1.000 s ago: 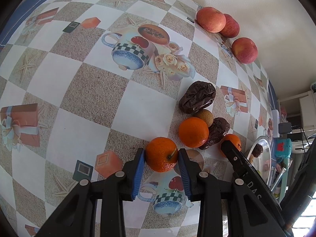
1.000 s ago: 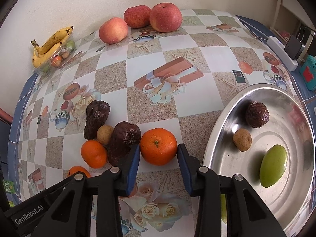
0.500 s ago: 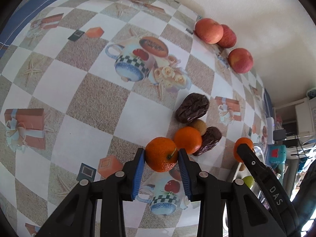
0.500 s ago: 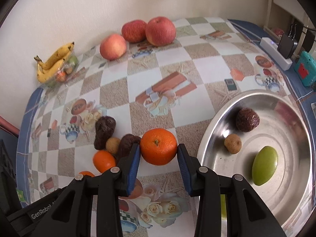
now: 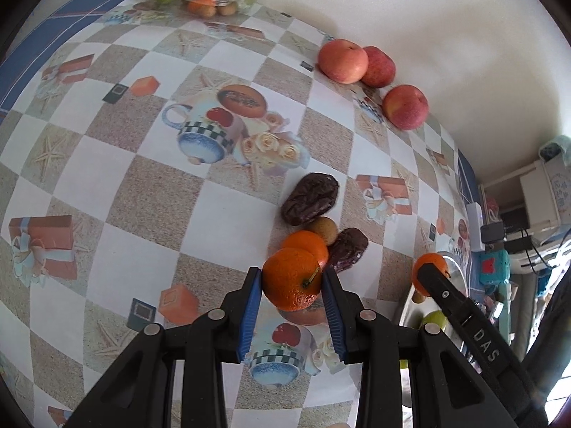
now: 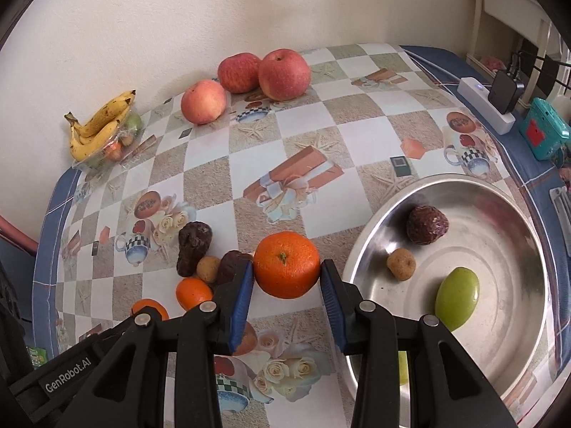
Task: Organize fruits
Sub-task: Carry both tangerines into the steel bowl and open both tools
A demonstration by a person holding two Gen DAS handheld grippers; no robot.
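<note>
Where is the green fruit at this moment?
In the right wrist view, the green fruit lies inside the metal bowl at the right, nearest the small tan fruit and below the dark wrinkled fruit.

Three oranges (image 6: 287,270), three apples (image 6: 284,74), three dates (image 6: 193,247), one banana bunch (image 6: 98,125), one tray (image 6: 506,378).

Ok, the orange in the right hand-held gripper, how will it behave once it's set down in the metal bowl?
The orange is round, so it will probably roll on the metal bowl's smooth curved wall, likely toward the green fruit. It looks firm, so probably not fragile.
</note>
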